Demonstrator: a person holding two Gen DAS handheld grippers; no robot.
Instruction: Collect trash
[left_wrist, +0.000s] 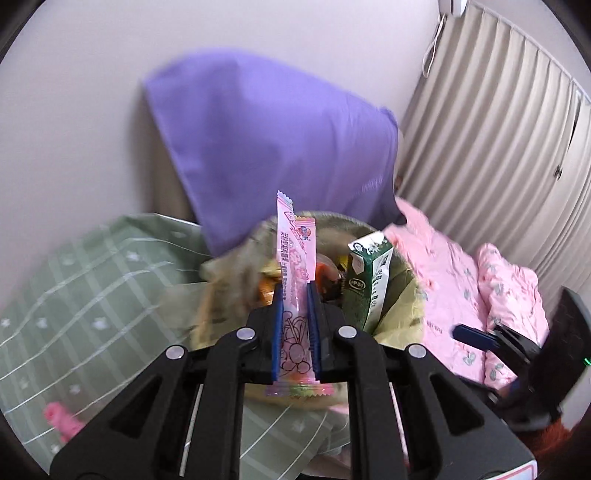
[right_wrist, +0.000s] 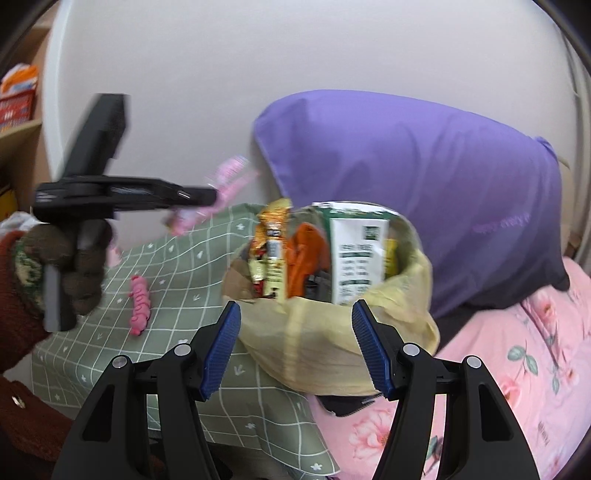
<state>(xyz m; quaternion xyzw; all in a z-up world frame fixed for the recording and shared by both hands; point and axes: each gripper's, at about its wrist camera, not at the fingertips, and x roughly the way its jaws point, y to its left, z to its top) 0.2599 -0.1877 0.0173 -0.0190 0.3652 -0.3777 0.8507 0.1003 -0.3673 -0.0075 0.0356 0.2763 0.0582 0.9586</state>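
My left gripper (left_wrist: 295, 291) is shut on a long pink snack wrapper (left_wrist: 295, 258), held upright just in front of the trash bin (left_wrist: 402, 314) lined with a yellowish bag. The bin holds a green and white carton (left_wrist: 369, 280) and several snack packets. In the right wrist view the left gripper (right_wrist: 210, 195) hovers left of the trash bin (right_wrist: 332, 332) with the pink wrapper (right_wrist: 229, 177) in its tip. My right gripper (right_wrist: 295, 332) is open in front of the bin's near wall, with nothing between its fingers. A second pink wrapper (right_wrist: 139, 306) lies on the green checked cloth (right_wrist: 177, 280).
A purple pillow (right_wrist: 424, 177) leans on the white wall behind the bin. A pink floral quilt (right_wrist: 517, 387) covers the bed to the right. Beige curtains (left_wrist: 498, 129) hang at the far right. A wooden shelf (right_wrist: 18, 110) stands at the far left. A gloved hand (right_wrist: 74, 266) holds the left gripper.
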